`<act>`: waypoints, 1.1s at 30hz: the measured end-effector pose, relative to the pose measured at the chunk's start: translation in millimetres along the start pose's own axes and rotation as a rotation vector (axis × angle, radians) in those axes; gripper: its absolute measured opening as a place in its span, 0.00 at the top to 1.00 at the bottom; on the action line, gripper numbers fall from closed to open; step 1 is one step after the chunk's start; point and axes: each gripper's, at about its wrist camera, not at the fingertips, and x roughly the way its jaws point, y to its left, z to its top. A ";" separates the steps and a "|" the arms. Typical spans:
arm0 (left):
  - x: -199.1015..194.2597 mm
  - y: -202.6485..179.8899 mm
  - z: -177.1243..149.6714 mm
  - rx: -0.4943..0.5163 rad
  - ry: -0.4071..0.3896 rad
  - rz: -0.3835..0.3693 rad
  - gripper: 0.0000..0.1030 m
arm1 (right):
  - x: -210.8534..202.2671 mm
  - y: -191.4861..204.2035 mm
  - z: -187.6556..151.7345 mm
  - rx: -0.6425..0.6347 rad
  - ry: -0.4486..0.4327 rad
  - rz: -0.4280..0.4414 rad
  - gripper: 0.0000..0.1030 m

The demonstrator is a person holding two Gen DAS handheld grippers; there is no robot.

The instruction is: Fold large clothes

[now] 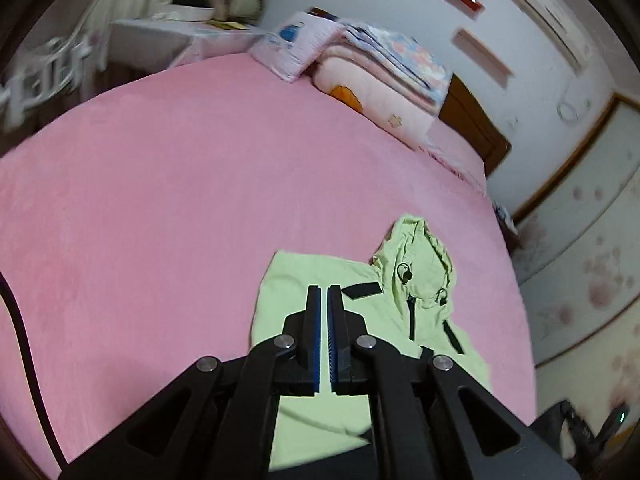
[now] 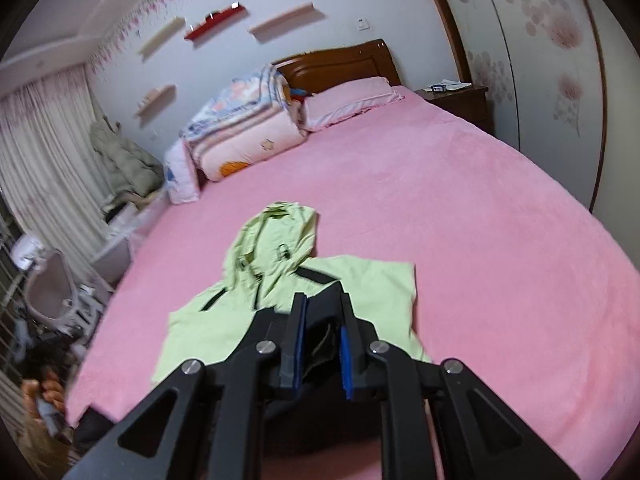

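Left gripper (image 1: pixel 324 289) is hanging over the jacket (image 1: pixel 360 320) with its jaws pressed together, nothing between them. Right gripper (image 2: pixel 323 298) is sitting with jaws slightly apart; something dark is showing in the gap, can't tell if it's being pinched. The light green hooded jacket is lying flat on the pink bedspread (image 2: pixel 460 208) near the foot edge, long axis running up the bed, hood (image 2: pixel 280 232) pointing toward the pillow (image 2: pixel 348 102) and headboard (image 2: pixel 340 60). Black zipper and black pocket trims are facing up, sleeves look folded in, fabric lightly creased.
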 end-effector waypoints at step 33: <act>169.1 56.2 -61.4 0.325 0.539 -0.024 0.43 | 150.9 -67.0 -18.7 -0.017 0.293 -0.101 0.58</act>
